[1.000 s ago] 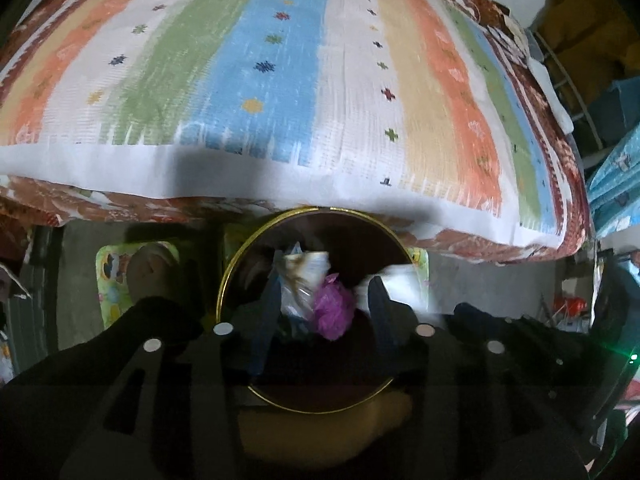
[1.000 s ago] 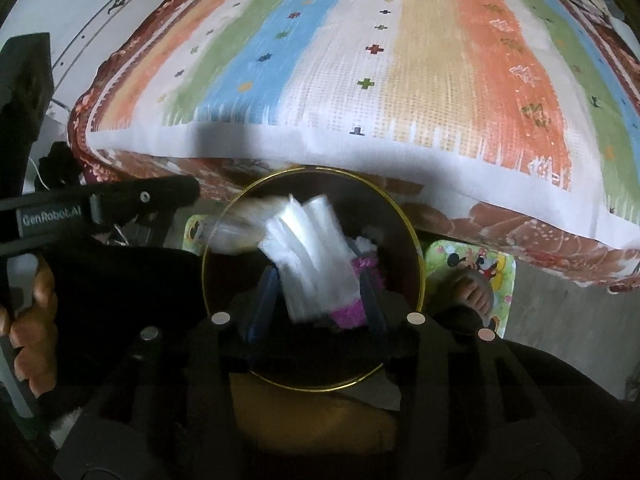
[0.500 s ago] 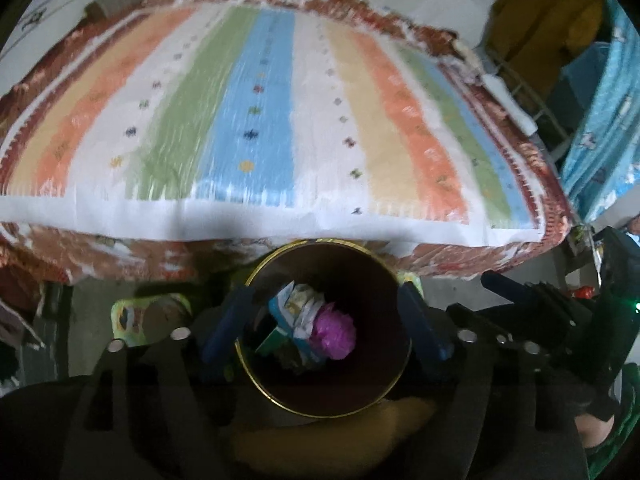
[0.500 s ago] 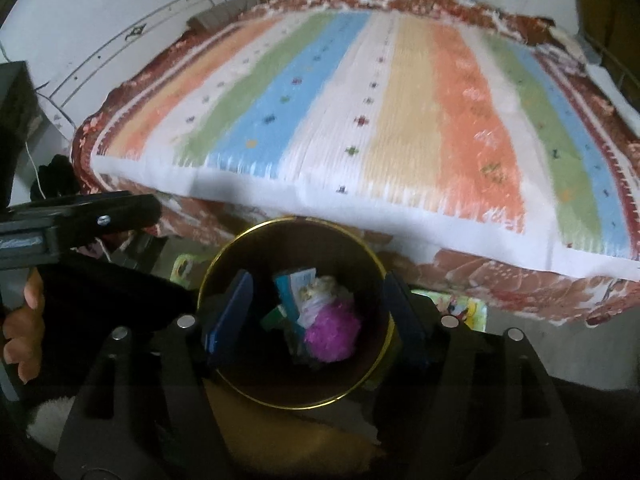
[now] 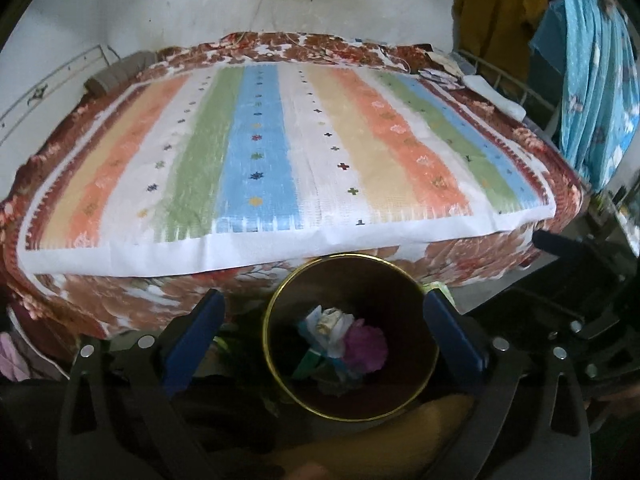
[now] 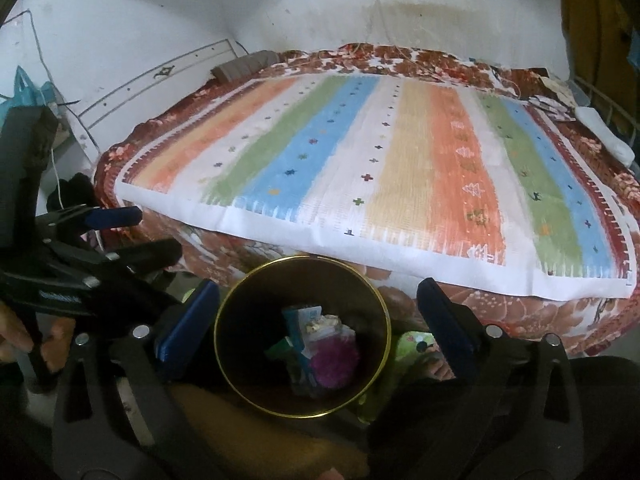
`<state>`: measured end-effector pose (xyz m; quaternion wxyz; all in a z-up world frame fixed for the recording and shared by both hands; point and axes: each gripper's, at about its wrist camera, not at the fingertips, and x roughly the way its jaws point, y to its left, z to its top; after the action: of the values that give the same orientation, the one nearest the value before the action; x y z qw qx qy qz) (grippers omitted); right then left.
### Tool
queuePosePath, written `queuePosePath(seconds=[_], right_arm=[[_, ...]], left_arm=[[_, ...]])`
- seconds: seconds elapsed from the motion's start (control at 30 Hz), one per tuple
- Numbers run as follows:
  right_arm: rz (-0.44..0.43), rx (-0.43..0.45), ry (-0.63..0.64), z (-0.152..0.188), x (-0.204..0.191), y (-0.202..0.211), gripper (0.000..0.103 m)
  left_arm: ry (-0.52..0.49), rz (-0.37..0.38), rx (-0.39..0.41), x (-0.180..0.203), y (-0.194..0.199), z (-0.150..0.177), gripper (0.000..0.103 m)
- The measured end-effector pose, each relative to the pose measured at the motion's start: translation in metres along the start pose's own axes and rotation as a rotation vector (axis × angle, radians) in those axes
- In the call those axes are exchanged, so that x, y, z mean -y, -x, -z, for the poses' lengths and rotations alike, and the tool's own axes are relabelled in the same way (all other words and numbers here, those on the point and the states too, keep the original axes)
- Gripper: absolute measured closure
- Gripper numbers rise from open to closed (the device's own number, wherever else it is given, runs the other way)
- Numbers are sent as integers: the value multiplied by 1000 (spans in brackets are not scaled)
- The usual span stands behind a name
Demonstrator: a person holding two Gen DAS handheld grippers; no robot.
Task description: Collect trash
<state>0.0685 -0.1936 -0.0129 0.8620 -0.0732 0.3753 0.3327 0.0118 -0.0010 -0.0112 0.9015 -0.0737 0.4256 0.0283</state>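
Left gripper: the left gripper [image 5: 324, 332] hung above the bin with its blue jaws spread wide to either side of the rim, holding nothing.
Bin: the round gold-rimmed bin [image 5: 280, 300] stood on the floor just in front of the bed's near edge, upright, mouth open to both cameras.
Trash: a small heap lay at the bottom of the bin: a crumpled white wrapper [image 5: 328, 322], a purple wad [image 5: 366, 346] touching it, and green and blue scraps beneath, too dark to name.
Bed: the striped bedspread [image 5: 280, 152] lay flat; I could see no litter on its main stretch. A few small packets [image 5: 438, 74] sat at the far right corner; whether they were trash could not be told.
Right gripper: the right gripper [image 6: 318, 322] was also held over the bin, jaws parted wide and empty.
Step in hand: judged as the end of a drop, both tools unloaded over the bin.
Next move: probably a search for remaining litter, perhaps at the far right corner or on the floor; that would call for lifting clear of the rim, then closing on one light piece without dragging the bedspread.
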Motion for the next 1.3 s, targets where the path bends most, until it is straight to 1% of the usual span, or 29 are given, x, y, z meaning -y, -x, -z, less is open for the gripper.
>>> queuePosePath(seconds=[0.13, 0.37, 1.3], right_arm=[[-11, 26, -2, 1, 0, 5, 9], [-28, 27, -1, 2, 0, 7, 9], [-51, 24, -15, 4, -5, 3, 9]], left_arm=[[-3, 6, 14, 1, 4, 1, 6], [39, 18, 17, -2, 6, 3, 6], [37, 31, 11, 6, 6, 7, 6]])
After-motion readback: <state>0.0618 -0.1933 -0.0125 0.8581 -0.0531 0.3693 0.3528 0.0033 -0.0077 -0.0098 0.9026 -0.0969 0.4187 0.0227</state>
